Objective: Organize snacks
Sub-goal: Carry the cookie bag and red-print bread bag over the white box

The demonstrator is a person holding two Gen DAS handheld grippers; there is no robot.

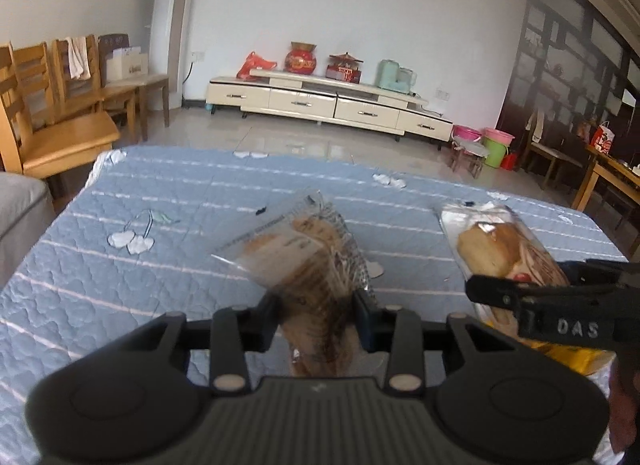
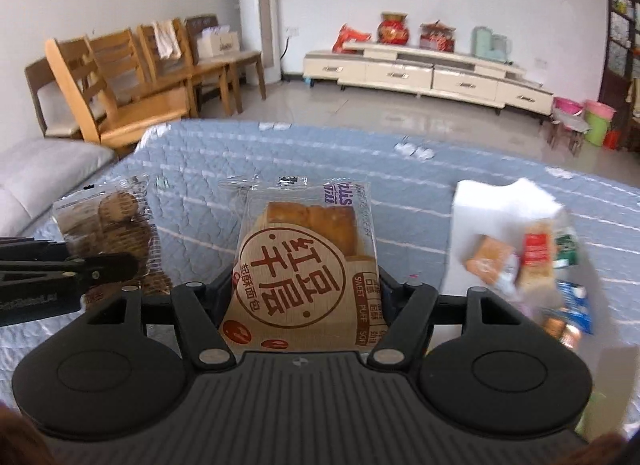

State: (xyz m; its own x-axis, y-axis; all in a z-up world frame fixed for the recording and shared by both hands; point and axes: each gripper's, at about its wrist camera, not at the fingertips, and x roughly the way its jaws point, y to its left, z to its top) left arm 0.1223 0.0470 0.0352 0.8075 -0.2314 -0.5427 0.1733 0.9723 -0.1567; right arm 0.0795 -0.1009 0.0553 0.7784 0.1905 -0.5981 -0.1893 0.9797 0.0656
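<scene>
Both grippers angled down over blue quilted table cover (image 1: pixel 120 201). Left gripper (image 1: pixel 316 307) pinching brown cookie pack (image 1: pixel 308 249), lifted. Right gripper (image 2: pixel 306 285) clamping red bean bread pack (image 2: pixel 304 261). Only right view shows white box (image 2: pixel 504 201) holding assorted snacks (image 2: pixel 532 257).

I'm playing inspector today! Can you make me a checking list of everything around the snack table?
Surface: blue quilted cloth with white stripes and cherry patterns covers the table.
Job's things: cookie packet and bread packet, both lifted; white box holding small snacks at the right.
Clutter: nothing seen on the cloth besides the box.
Grippers: left gripper shut on the cookie packet; right gripper shut on the bread packet.
Cables: a dark cord hangs from a wall socket beside the tall white air conditioner.
Surroundings: wooden chairs, cream TV cabinet with red ornaments, coloured buckets, tiled floor.
</scene>
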